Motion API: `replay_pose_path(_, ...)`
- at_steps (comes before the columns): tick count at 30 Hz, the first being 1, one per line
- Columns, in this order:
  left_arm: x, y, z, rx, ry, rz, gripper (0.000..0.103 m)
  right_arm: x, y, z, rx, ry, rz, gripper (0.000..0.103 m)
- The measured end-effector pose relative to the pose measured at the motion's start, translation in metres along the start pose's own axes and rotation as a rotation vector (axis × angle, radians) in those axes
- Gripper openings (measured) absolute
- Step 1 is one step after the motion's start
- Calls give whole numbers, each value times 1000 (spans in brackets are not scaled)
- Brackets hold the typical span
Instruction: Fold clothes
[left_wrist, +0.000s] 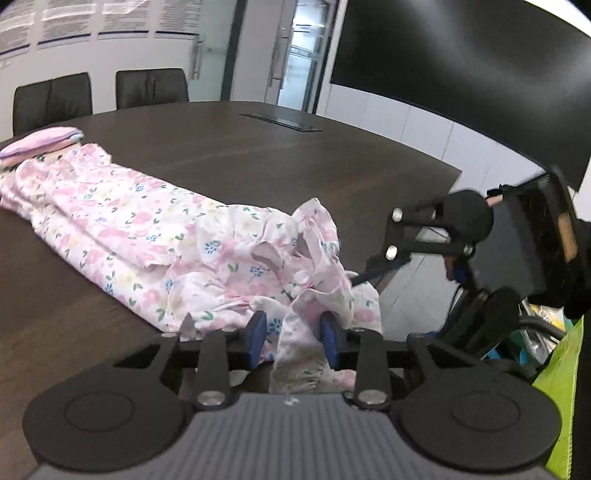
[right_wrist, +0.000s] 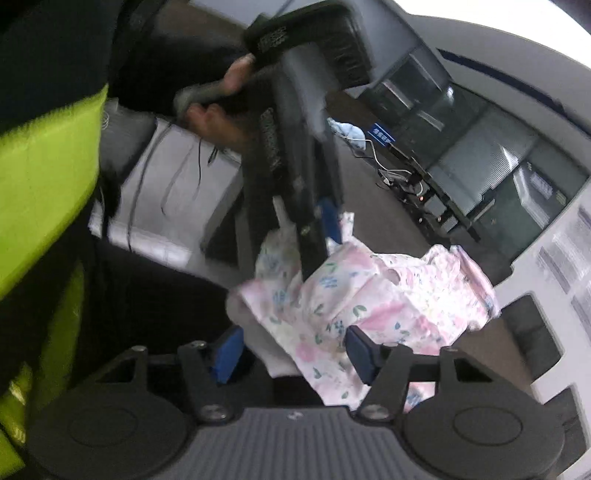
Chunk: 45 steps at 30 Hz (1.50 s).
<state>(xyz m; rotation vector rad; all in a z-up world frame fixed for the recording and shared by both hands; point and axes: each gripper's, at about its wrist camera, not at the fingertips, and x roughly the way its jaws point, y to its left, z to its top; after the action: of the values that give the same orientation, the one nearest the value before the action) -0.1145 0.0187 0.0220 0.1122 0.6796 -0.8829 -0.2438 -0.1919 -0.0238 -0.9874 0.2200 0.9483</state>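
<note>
A pink floral garment (left_wrist: 122, 218) lies stretched across the dark table (left_wrist: 258, 147), its near end bunched and hanging over the front edge. My left gripper (left_wrist: 293, 336) is at that edge. A hanging fold passes loosely between its blue pads (left_wrist: 258, 332), which stand apart and do not pinch it. In the right wrist view the crumpled garment (right_wrist: 369, 295) lies between the wide-apart pads of my right gripper (right_wrist: 293, 352), nearer the right pad (right_wrist: 360, 354). The left gripper (right_wrist: 325, 229), held by a hand (right_wrist: 214, 122), pokes down into the same bunch just beyond.
A folded pink and lilac pile (left_wrist: 44, 142) sits at the table's far left, touching the garment's far end. Two black chairs (left_wrist: 151, 88) stand behind the table, with a large black screen (left_wrist: 461, 66) on the right wall. The person's neon-yellow top (right_wrist: 48, 166) fills the left of the right wrist view.
</note>
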Motion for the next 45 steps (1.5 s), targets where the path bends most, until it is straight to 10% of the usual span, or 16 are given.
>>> replay_pose_path(3, -13, -3, -2, -7, -6, 8, 35, 9, -7, 4, 15, 19, 15, 22)
replay_pose_path(7, -39, -5, -5, 83, -46, 66, 73, 5, -43, 8, 174, 26, 138, 5)
replay_pose_path(14, -87, -20, 7, 297, -244, 93, 84, -2, -140, 25, 355, -41, 188, 4)
replay_pose_path(18, -49, -13, 20, 281, -222, 154, 86, 35, -193, 26, 441, -15, 285, 5)
replay_pose_path(23, 0, 2, 22, 289, -139, 181, 79, 81, -226, 11, 532, -8, 463, 5)
replay_pose_path(28, 3, -21, 3, 462, -71, 50, 76, 67, -207, -7, 499, -1, 591, 5)
replay_pose_path(31, 14, -24, 2, 493, -17, 20, 22, 52, -202, -11, 482, -5, 600, 6)
replay_pose_path(33, 16, -16, 6, 464, -14, 5, 13, 44, -201, -10, 468, -22, 565, 13)
replay_pose_path(35, 11, -2, 10, 394, -34, -39, 7, 32, -199, -11, 451, -59, 499, 29)
replay_pose_path(37, 0, 21, 16, 254, -65, -123, 6, 13, -193, -15, 420, -119, 414, 75)
replay_pose_path(39, -6, 47, 20, 99, -91, -195, 6, 2, -181, -20, 357, -188, 343, 89)
replay_pose_path(44, -10, 92, 25, -161, -122, -271, 6, 26, -153, -21, 201, -211, 291, 77)
replay_pose_path(45, -10, 95, 26, -182, -115, -268, 6, 35, -152, -20, 191, -198, 288, 61)
